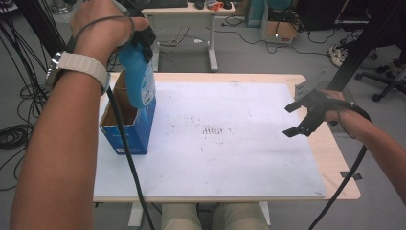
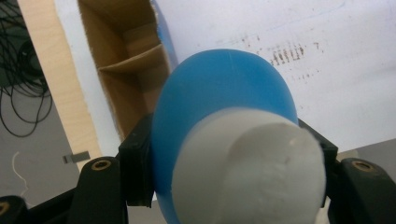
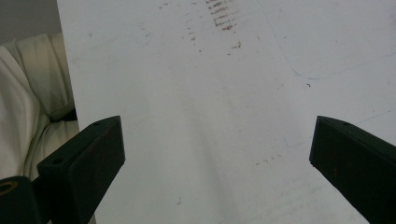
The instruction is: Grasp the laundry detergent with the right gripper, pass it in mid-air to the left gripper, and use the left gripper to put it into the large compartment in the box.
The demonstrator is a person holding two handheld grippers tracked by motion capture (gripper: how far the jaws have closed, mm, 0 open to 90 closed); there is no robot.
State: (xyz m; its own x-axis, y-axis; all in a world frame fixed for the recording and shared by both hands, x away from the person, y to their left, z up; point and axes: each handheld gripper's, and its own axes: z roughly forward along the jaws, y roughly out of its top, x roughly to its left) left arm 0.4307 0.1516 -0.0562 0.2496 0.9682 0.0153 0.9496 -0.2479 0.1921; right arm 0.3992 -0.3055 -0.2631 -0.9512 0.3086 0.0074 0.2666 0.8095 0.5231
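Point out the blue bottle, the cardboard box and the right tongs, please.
blue bottle (image 1: 139,72), high view, on its blue body above the box.
cardboard box (image 1: 136,136), high view, on its blue outer side.
right tongs (image 1: 291,120), high view, midway between the open jaw tips.

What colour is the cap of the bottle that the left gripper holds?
White. The cap tops the blue bottle; the left gripper view shows it best.

No lettering can be read anywhere. The blue bottle (image 1: 139,72) carries a label too blurred to make out. Print on the blue box (image 1: 128,125) is equally illegible.
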